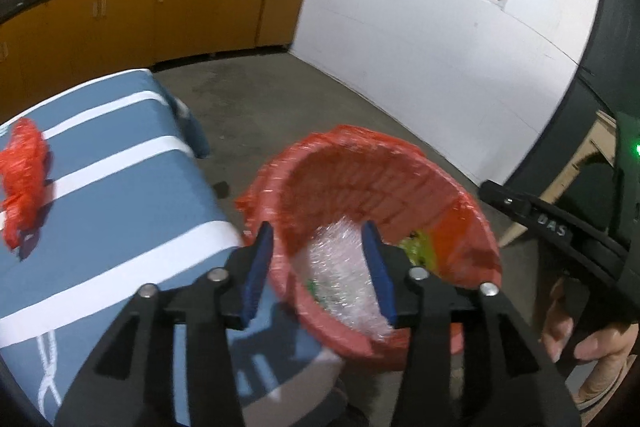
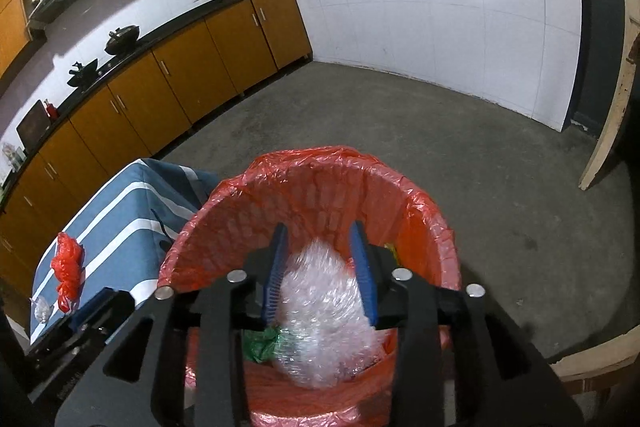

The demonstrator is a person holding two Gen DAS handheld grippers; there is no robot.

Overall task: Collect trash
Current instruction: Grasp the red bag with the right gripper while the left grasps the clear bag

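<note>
While both claws gape over the bin (image 2: 400, 199), only left view shows a hand (image 1: 600, 343), bubble wrap (image 2: 328, 315) unheld.

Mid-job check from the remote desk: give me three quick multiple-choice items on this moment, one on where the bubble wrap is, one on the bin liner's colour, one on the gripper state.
1. Where is the bubble wrap?
A. On the striped table
B. Inside the lined bin
C. On the kitchen counter

2. What colour is the bin liner?
A. Red
B. Black
C. White

3. How do the pads of the left gripper and right gripper stand?
A. Both apart, pressing on nothing
B. Both clamped on the liner
C. One clamped on the crumpled bag

Key: 1 B, the wrap lies in the bin among other trash. 2 A, red plastic is folded over the rim. 3 A, both views show a gap between the blue pads, the wrap lying below them.
</note>
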